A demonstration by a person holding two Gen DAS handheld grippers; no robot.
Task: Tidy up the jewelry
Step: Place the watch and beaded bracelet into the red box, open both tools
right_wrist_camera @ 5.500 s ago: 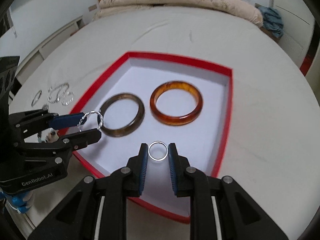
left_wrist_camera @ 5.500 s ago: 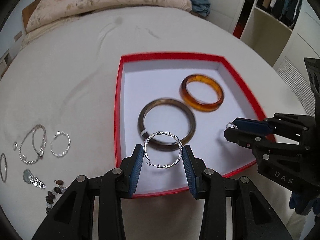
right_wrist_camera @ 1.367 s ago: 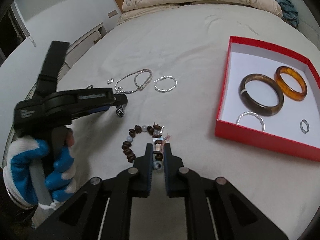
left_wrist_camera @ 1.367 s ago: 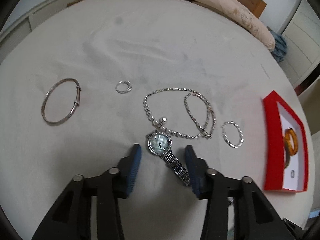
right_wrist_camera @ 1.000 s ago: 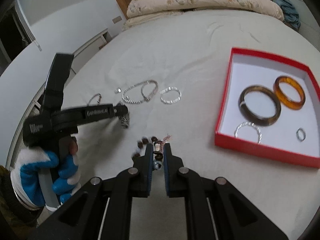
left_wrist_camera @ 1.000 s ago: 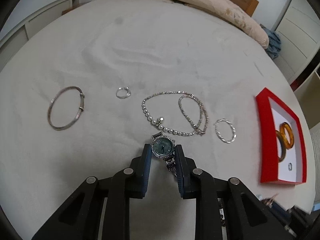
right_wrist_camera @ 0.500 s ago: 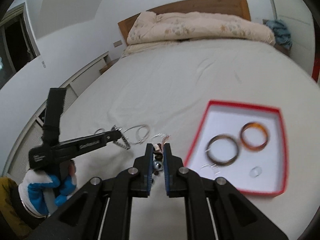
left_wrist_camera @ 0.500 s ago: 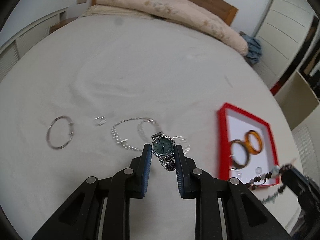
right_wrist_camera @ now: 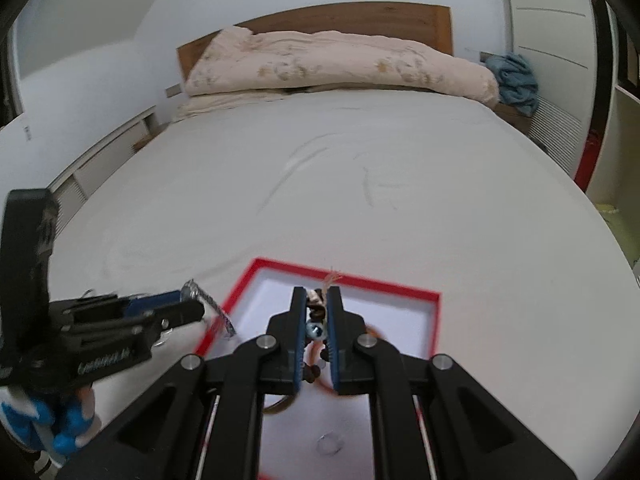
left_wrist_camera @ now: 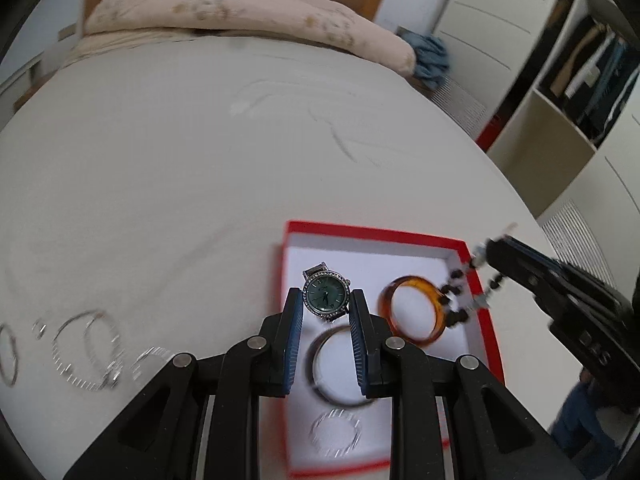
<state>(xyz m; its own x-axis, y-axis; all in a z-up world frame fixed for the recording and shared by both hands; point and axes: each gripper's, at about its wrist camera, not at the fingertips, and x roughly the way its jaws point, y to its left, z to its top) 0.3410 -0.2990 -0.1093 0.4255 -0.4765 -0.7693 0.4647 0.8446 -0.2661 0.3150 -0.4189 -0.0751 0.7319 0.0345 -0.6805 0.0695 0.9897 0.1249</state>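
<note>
Bed (left_wrist_camera: 200,168) spread wide beneath, red box (left_wrist_camera: 486,320) near its front edge. Left claw (left_wrist_camera: 325,306) angled down over the box, clenched on a watch (left_wrist_camera: 326,300); right claw (right_wrist_camera: 317,320) tilted down likewise, clamped on a beaded bracelet (right_wrist_camera: 316,314). Amber bangle (left_wrist_camera: 412,308) and dark bangle (left_wrist_camera: 320,364) inside the box, silver chains (left_wrist_camera: 86,354) blurred on the sheet left of it.

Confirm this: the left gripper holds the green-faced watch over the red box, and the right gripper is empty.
The right gripper is not empty: it is shut on a beaded bracelet, whose beads show between its pads in the right wrist view. The rest stands: the left gripper holds the green-faced watch over the red box.
</note>
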